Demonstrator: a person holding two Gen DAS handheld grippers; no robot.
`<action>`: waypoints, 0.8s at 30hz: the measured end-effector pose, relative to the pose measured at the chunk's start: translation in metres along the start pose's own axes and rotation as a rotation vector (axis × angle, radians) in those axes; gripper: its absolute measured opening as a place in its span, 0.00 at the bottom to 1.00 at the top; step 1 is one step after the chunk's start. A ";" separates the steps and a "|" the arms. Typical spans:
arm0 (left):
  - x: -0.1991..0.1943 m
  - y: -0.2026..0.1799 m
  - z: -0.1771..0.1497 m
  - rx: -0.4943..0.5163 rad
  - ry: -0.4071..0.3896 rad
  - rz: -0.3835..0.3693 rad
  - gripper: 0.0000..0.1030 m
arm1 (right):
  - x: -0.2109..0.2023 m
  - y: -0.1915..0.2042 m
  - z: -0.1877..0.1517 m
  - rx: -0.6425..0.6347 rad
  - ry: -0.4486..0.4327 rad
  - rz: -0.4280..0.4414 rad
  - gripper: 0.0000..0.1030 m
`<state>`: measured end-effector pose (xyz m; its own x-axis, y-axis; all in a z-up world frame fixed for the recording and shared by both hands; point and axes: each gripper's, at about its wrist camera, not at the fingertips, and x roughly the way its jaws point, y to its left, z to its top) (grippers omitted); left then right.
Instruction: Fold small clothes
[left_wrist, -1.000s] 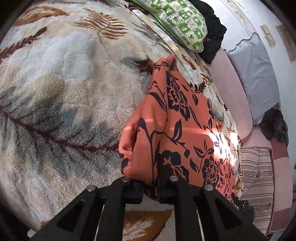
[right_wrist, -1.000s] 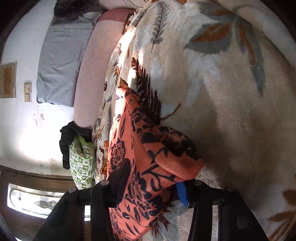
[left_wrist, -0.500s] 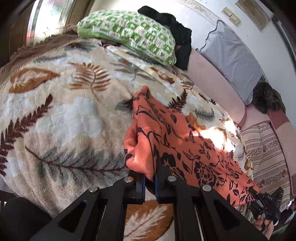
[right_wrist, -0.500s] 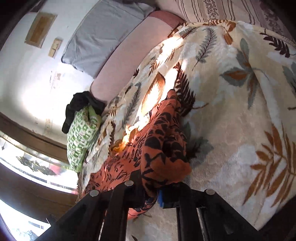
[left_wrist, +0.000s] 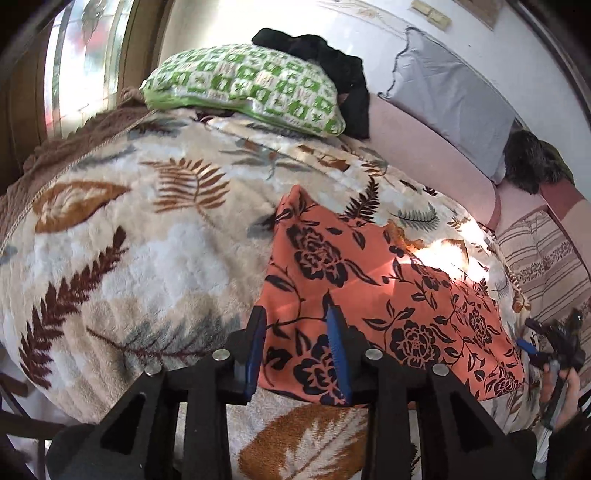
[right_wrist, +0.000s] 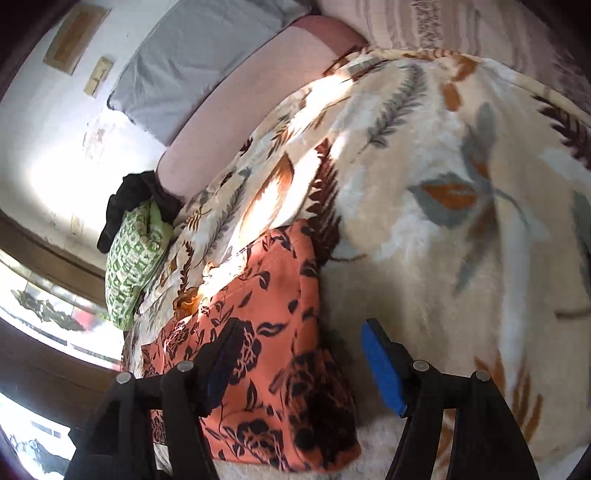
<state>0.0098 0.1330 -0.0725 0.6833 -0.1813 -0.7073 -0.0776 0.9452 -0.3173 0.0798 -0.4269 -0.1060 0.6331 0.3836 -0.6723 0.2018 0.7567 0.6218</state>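
An orange garment with black flowers (left_wrist: 369, 291) lies flat and folded on the leaf-patterned blanket (left_wrist: 129, 240). My left gripper (left_wrist: 295, 321) is open, its blue-padded fingers (left_wrist: 336, 343) standing over the garment's near left corner. The garment also shows in the right wrist view (right_wrist: 273, 332), on the same blanket (right_wrist: 443, 221). My right gripper (right_wrist: 299, 332) is open wide just above the garment's near end, with its right blue pad (right_wrist: 380, 365) past the cloth's edge. The right gripper also shows at the far right of the left wrist view (left_wrist: 546, 343).
A green patterned pillow (left_wrist: 243, 88) with a black garment (left_wrist: 325, 59) behind it lies at the bed's far side, near the window. A pink bolster (left_wrist: 424, 147), a grey pillow (left_wrist: 450, 85) and a striped cover (left_wrist: 543, 258) line the wall side.
Both grippers were shut on the garment's corners and holding it up. They have lowered it flat onto the blanket, opened and let go.
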 end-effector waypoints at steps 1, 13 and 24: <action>0.001 -0.007 0.000 0.026 -0.008 -0.013 0.43 | 0.015 0.006 0.013 -0.033 0.031 -0.010 0.68; 0.036 -0.047 -0.017 0.218 0.007 -0.038 0.48 | 0.059 0.109 0.044 -0.578 -0.044 -0.331 0.08; 0.055 -0.056 -0.012 0.215 0.043 -0.031 0.49 | 0.084 0.047 0.056 -0.307 0.021 -0.374 0.60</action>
<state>0.0436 0.0668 -0.1012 0.6512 -0.2181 -0.7269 0.1026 0.9743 -0.2004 0.1842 -0.3886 -0.1113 0.5436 0.0634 -0.8370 0.1806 0.9650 0.1904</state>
